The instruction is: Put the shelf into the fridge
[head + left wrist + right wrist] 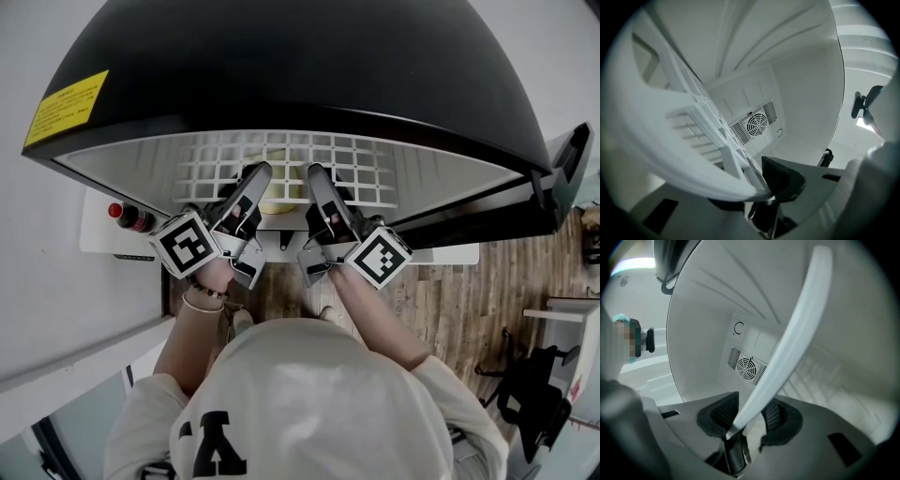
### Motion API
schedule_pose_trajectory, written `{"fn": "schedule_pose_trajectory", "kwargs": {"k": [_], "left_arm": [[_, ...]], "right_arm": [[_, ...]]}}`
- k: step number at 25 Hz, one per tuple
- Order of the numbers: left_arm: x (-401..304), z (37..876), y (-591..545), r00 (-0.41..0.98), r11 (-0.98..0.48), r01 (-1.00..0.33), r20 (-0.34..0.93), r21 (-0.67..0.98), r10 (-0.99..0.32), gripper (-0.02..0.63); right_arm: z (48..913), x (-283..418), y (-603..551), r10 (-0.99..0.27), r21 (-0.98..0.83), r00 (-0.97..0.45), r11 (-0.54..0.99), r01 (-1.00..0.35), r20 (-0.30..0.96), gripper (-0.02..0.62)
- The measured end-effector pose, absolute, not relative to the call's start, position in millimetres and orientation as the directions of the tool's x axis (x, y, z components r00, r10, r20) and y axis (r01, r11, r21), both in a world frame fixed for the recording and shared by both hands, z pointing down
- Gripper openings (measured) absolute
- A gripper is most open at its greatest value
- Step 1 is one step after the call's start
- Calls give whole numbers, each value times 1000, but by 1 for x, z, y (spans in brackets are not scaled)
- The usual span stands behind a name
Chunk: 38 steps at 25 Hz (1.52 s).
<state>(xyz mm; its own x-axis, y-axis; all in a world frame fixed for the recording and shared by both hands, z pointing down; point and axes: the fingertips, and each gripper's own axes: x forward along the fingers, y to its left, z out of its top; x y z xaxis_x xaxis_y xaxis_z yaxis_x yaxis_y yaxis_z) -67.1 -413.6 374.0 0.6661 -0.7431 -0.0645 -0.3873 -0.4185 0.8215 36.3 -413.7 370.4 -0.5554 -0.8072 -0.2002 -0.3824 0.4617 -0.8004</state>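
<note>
Looking down from the head view: the fridge (281, 66) is open in front of you, with a black top and white interior, and a yellow sticker (67, 106) on its left corner. The white grid shelf (319, 155) lies roughly level just inside the opening. Your left gripper (251, 180) and right gripper (317, 178) sit side by side on its front edge, tips inside the cavity. A red-capped bottle (127, 216) stands in the door rack to the left, and there's wood floor (441, 300) below. Left gripper view: the left gripper (764, 185) is clenched on the shelf (689, 140). The front rim runs into the jaws against the one dark pad (780, 177) that shows, while the other jaw is hidden behind the rim. The grid stretches away to the left, and a round fan grille (757, 124) sits on the back wall. Right gripper view: the right gripper (747, 416) is clamped on the shelf rim (797, 329), with the rail coming down between both ribbed pads (723, 413). It's the same fan grille (746, 367) behind, with white fridge walls all around.
</note>
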Motion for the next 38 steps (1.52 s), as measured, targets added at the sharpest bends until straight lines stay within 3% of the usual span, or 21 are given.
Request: {"fn": "schedule_pose_trajectory", "kwargs": {"k": [38], "left_arm": [[-69,373,-426,659,-419,-347,-100,839,-746,123]], "right_arm": [[367,34,-424,-804,-784,-558,476,-399,-204,158]]}}
